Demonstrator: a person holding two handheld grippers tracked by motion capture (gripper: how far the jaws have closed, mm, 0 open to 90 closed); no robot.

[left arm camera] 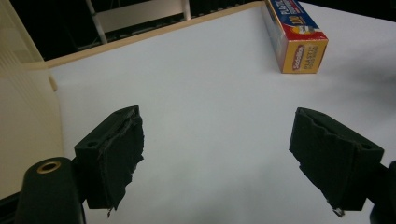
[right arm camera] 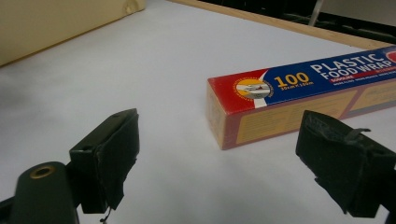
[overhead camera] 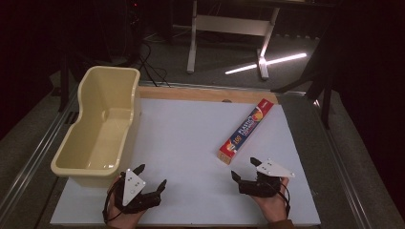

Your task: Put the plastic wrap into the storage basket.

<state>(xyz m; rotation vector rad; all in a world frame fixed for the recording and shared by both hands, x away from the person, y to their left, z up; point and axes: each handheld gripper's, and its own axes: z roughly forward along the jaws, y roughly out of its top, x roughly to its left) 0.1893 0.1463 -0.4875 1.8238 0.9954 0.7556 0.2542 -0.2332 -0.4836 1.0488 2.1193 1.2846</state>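
High view: the plastic wrap box (overhead camera: 246, 130) is seen lying right of centre on the white table (overhead camera: 191, 143), just beyond the wide-open, empty right gripper (overhead camera: 245, 168); being judged light, stiff yet crushable cardboard, it is best gripped across its narrow sides near the near end.

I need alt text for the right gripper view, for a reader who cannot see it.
A long plastic food wrap box lies on a white table, just beyond the open black jaws of the right gripper. A cream plastic tub stands at the upper left.
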